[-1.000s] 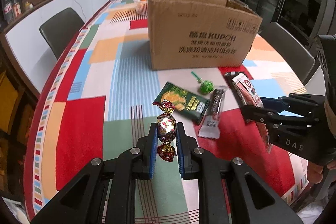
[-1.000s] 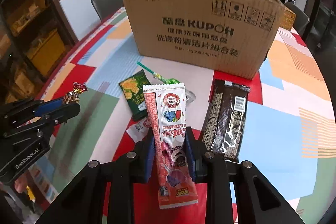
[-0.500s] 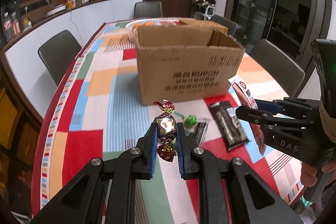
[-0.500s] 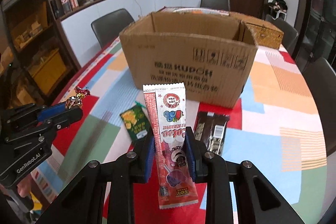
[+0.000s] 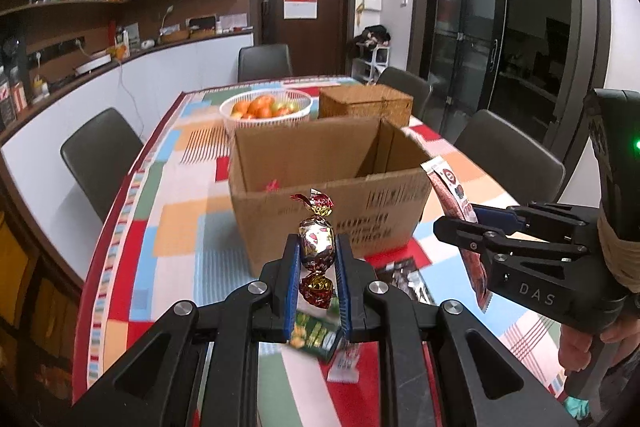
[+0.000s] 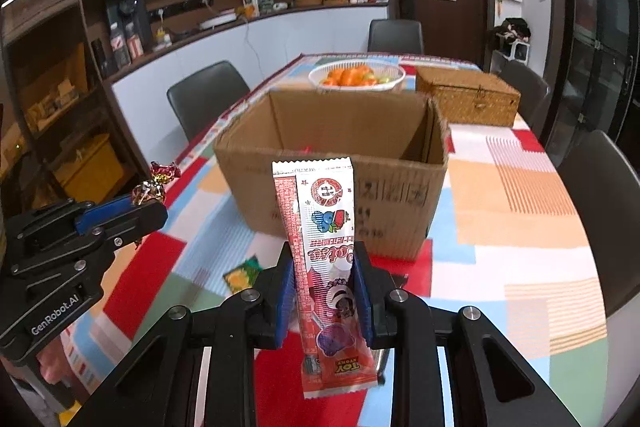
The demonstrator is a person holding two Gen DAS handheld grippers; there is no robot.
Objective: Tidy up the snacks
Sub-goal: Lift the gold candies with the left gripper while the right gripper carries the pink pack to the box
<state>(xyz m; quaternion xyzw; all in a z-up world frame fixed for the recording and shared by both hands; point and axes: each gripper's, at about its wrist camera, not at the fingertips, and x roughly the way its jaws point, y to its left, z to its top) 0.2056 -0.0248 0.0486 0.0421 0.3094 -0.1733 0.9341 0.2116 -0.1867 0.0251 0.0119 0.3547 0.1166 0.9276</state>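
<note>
Snacks are held above the table (image 5: 192,227); left claw (image 5: 317,263) pinches a foil candy (image 5: 316,245); right claw (image 6: 324,293) pinches a red sachet (image 6: 326,255), near the open cardboard box (image 6: 332,183).

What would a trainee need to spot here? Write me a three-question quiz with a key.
1. True or false: the left gripper is shut on a foil-wrapped candy.
2. What does the right gripper hold? A) a lollipop B) a long red snack packet C) nothing
3. Fill in: beyond the open cardboard box stand a white basket of ____ and a closed wicker box.

Key: 1 true; 2 B; 3 fruit
</note>
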